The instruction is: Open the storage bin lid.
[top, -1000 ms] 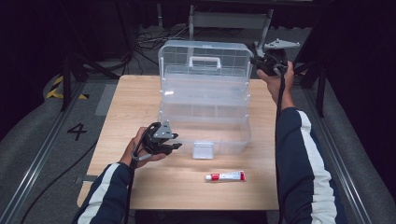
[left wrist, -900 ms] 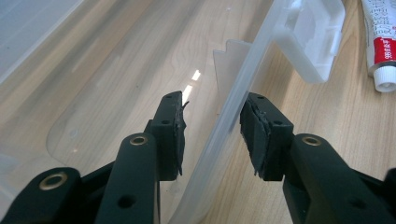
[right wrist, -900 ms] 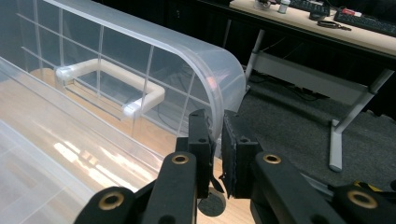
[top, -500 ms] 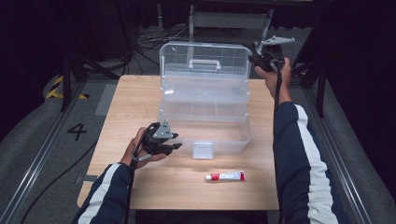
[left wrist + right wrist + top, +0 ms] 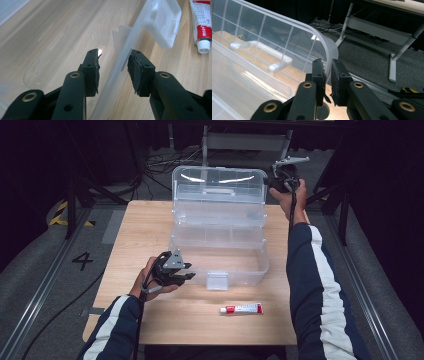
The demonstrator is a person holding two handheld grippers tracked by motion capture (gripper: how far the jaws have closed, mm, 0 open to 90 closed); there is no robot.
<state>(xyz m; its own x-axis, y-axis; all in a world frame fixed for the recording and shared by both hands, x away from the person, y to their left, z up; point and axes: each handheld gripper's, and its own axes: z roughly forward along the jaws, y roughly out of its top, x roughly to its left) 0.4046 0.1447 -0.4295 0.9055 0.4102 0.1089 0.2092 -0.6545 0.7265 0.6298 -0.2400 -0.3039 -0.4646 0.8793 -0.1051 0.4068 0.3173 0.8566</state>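
A clear plastic storage box [image 5: 218, 251] sits near the middle of a pale wood-grain table [image 5: 130, 245], its long axis running across the table from side to side; the walls are thin, glossy and see-through, with rounded corners and a milky squarish latch tab [image 5: 217, 280] hanging at the middle of the front wall. Its lid [image 5: 219, 187] stands raised at the far side, tilted back and up, moulded with a grid of ribs and a frosted bar handle [image 5: 260, 53] that lies along the lid's length. The right gripper [image 5: 327, 75] has its black jaws nearly together on the curved corner edge of the lid, the rough dark pads pinching the thin rim at the far right. The left gripper [image 5: 112, 72] straddles the near left part of the box's front wall, one jaw inside and one outside; its jaws have just been closing a little, and a gap shows between each pad and the plastic, so it isn't pressing on it. A small white and red tube [image 5: 242, 308], cap end to the left, lies flat on the table in front of the box, parallel to its front wall
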